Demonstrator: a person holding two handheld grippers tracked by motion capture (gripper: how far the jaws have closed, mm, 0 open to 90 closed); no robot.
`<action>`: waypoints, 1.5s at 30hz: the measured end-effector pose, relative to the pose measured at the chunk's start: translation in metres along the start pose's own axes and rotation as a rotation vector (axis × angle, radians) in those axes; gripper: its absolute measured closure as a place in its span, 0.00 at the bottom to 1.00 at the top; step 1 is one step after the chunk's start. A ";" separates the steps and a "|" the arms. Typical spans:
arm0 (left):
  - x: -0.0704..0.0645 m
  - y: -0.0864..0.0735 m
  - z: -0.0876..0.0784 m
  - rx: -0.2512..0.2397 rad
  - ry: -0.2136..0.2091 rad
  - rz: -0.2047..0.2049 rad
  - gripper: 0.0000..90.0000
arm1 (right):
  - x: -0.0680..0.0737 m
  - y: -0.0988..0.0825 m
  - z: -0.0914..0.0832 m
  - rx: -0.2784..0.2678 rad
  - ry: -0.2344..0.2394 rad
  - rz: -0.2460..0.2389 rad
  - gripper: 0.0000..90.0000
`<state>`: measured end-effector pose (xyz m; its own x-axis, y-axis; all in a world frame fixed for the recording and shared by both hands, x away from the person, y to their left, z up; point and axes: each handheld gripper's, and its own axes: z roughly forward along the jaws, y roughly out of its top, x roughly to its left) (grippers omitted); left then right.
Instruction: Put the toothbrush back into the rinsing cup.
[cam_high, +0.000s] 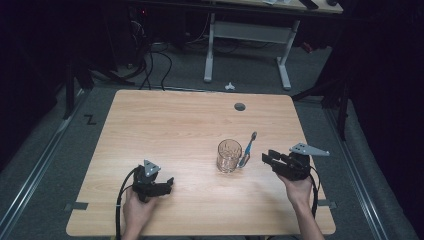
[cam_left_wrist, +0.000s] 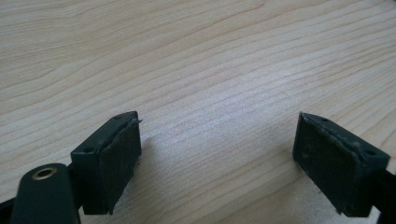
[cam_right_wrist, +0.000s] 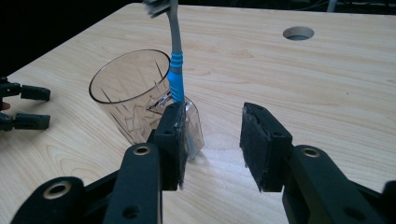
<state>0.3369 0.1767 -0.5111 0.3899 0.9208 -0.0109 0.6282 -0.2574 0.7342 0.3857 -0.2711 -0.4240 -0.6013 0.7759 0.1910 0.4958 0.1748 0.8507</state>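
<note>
- The clear tumbler (cam_high: 229, 155) stands upright on the table (cam_high: 165, 130), right of centre, and looks empty inside.
- A toothbrush (cam_high: 247, 148) with a blue and grey handle leans on the tumbler's right side from outside, bristle end up. Its clear foot rests on the wood beside the glass.
- The right gripper (cam_right_wrist: 211, 140) sits just right of that pair. Its jaws are spread with nothing between them, though the left pad is close to the toothbrush foot, and I can't tell if it's touching.
- The left gripper (cam_high: 168, 185) is low on the table, well apart from the glass, with jaws released over bare wood.
- There's a round cable hole (cam_high: 240, 106) at the far edge.
</note>
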 end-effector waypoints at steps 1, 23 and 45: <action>0.000 0.000 0.000 0.000 0.000 0.000 0.18 | 0.000 0.000 0.000 0.000 0.000 -0.003 0.68; 0.000 0.000 0.000 0.000 0.000 0.000 0.18 | -0.001 -0.013 0.003 0.006 0.000 0.015 0.68; 0.000 0.000 0.000 0.000 0.000 0.000 0.18 | -0.005 -0.032 0.006 0.019 -0.001 0.064 0.68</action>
<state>0.3369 0.1767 -0.5111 0.3899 0.9208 -0.0108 0.6281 -0.2574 0.7343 0.3766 -0.2770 -0.4547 -0.5674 0.7864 0.2442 0.5448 0.1361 0.8275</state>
